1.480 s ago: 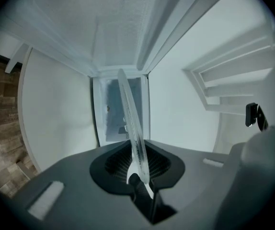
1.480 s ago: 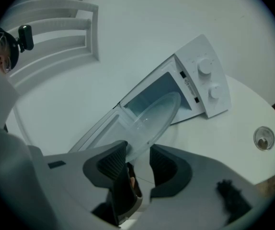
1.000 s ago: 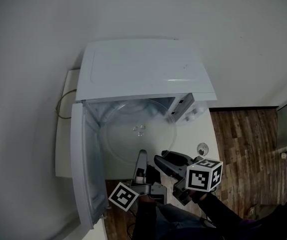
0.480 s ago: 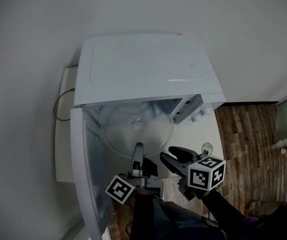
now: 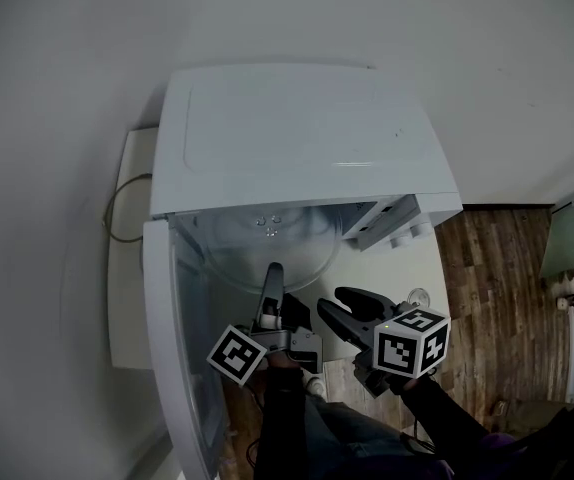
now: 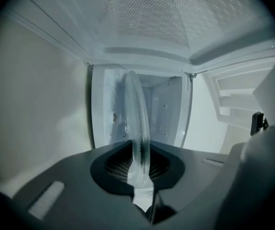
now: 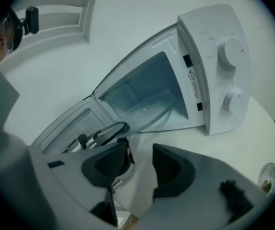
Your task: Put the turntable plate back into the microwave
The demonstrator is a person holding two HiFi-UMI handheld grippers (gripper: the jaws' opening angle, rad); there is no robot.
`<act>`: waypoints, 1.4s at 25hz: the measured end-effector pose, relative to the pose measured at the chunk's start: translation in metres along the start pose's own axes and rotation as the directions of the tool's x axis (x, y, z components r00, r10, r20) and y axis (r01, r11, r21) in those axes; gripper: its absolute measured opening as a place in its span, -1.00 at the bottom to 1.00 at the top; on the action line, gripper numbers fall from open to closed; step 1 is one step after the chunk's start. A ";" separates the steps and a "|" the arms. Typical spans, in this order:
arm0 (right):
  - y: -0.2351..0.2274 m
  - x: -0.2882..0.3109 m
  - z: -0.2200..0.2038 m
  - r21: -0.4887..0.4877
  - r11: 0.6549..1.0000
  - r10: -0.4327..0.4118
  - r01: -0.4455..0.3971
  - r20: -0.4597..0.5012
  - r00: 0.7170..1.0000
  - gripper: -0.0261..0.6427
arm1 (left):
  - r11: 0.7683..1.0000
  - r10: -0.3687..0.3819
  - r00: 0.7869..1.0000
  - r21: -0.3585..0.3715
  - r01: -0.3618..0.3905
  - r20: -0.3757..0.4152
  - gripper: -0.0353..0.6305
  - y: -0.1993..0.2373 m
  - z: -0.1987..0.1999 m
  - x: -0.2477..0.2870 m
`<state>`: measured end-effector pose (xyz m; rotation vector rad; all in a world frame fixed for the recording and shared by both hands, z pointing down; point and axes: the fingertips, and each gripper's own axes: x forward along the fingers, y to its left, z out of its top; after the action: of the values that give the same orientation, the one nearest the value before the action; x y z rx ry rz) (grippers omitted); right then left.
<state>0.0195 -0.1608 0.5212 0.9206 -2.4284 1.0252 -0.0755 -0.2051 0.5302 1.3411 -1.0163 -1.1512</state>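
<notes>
The clear glass turntable plate (image 5: 267, 246) lies flat, more than half of it inside the white microwave (image 5: 287, 138). My left gripper (image 5: 273, 280) is shut on the plate's near rim. In the left gripper view the plate (image 6: 137, 123) stands edge-on between the pads, reaching into the cavity. My right gripper (image 5: 339, 310) hangs open just to the right, in front of the cavity, with nothing between its fingers. The right gripper view shows the plate (image 7: 149, 115) entering the cavity, the left gripper (image 7: 99, 134) on its rim, and the right gripper (image 7: 140, 162) apart from both.
The microwave door (image 5: 175, 348) stands swung open on the left. Two knobs (image 7: 228, 51) sit on the control panel at the right. A small round glass thing (image 5: 418, 296) lies on the white counter (image 5: 392, 268). A cable (image 5: 117, 208) loops behind, and wooden floor (image 5: 497, 288) lies to the right.
The left gripper has pushed the plate farther into the cavity, so less of it shows outside. The right gripper has drifted forward a little alongside, its jaws slightly wider.
</notes>
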 end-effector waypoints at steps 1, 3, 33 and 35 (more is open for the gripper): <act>0.000 0.001 0.001 -0.001 1.000 -0.001 0.001 -0.001 1.000 -0.39 | 1.000 0.002 1.000 0.002 -0.002 0.000 -0.74 0.001 0.002 0.003; -0.001 0.003 0.002 -0.003 1.000 -0.003 0.003 -0.001 1.000 -0.39 | 1.000 0.004 1.000 0.008 -0.004 -0.001 -0.74 0.004 0.004 0.010; -0.022 0.029 0.035 -0.041 0.998 -0.044 0.045 0.020 0.999 -0.39 | 0.996 0.091 0.995 0.007 -0.090 -0.051 -0.73 0.036 0.019 0.077; -0.023 0.031 0.037 -0.047 0.998 -0.046 0.047 0.020 0.999 -0.39 | 0.995 0.100 0.993 0.004 -0.100 -0.055 -0.73 0.036 0.019 0.078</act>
<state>0.0105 -0.2135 0.5247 0.9709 -2.4239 0.9423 -0.0795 -0.2880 0.5594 1.3016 -1.0326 -1.0337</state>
